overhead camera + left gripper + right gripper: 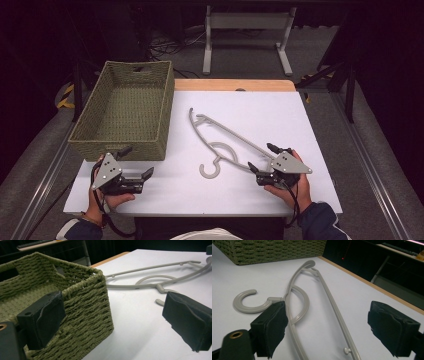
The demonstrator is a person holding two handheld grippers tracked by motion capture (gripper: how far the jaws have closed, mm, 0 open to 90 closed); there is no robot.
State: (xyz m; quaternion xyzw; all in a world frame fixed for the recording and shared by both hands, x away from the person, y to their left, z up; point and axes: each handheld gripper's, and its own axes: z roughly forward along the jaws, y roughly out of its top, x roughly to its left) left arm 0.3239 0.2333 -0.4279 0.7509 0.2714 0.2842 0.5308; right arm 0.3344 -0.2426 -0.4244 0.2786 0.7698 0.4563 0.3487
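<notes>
A grey plastic hanger [220, 142] lies flat on the white table [280, 115], a little right of the middle, running on a slant from its far-left end to its near-right end, with the hook [210, 169] curling toward the person's edge. In the right gripper view the hanger [312, 300] stretches away between the two black jaws, the open hook [247, 303] lying just beside the left-hand pad, and a small peg showing low on one of its bars. In the left gripper view the hanger [160, 277] lies off across the tabletop, beyond the basket's corner.

The right gripper [261, 156] sits at the hanger's near-right end, held in the person's right hand [292, 187]. Its jaws stand wide apart, one on each side of the bars, gripping nothing.

A woven green basket [125, 107] stands at the left of the table, well apart from the hanger. It is a deep rectangle with a handle slot cut in its far wall, and nothing shows inside it. In the left gripper view the basket [82, 302] has its near corner poking up between the jaws.

The left gripper [136, 161] rests low just in front of the basket's near wall, in the person's left hand [110, 197], its jaws spread wide and holding nothing. Dark blue sleeves show at both wrists.
</notes>
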